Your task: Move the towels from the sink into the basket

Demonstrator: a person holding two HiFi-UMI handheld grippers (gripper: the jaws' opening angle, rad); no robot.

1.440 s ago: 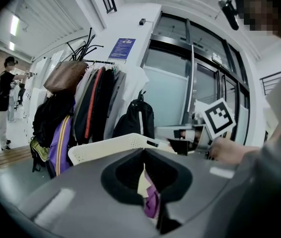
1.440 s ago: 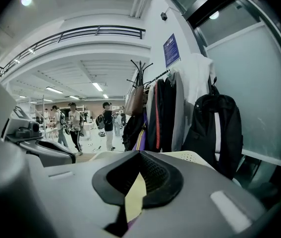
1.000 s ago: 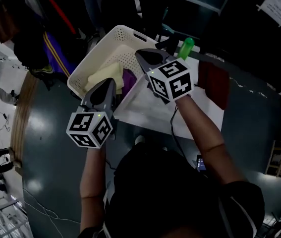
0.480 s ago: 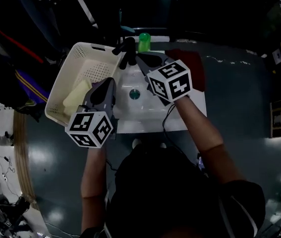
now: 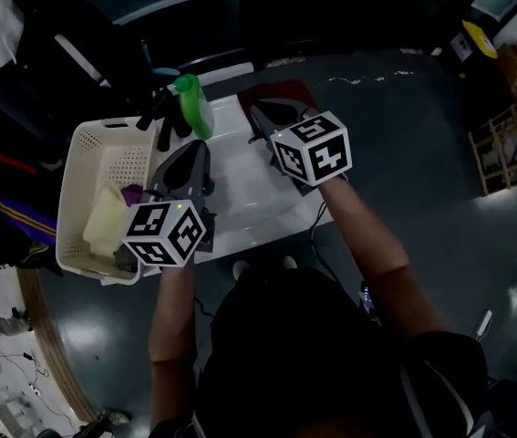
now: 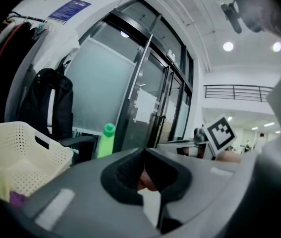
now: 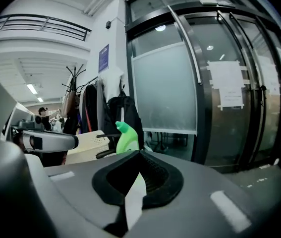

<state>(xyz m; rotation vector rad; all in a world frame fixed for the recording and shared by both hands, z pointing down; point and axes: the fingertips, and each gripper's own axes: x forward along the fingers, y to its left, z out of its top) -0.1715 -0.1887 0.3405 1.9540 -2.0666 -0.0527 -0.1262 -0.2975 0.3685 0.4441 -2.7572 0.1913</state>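
Observation:
The cream perforated basket point(image 5: 80, 167) stands left of the white sink point(image 5: 244, 203). Inside it lie a yellow towel point(image 5: 103, 222) and a purple towel point(image 5: 133, 192). A dark red towel point(image 5: 281, 89) lies at the sink's far edge. My left gripper point(image 5: 199, 151) is shut and empty over the sink's left part, beside the basket. Above the far side of the sink, near the red towel, my right gripper point(image 5: 258, 110) is shut with nothing in it. The left gripper view shows the basket point(image 6: 19, 145) with both towels low at its left.
A green bottle point(image 5: 190, 103) and a black faucet point(image 5: 162, 121) stand at the sink's back left corner. The bottle point(image 7: 127, 138) also shows ahead in the right gripper view, with glass doors behind it. Dark floor surrounds the sink stand; coats hang at far left.
Both grippers have swung from over the basket's edge to over the sink, staying shut and empty. The head view has turned, so the basket now sits further left.

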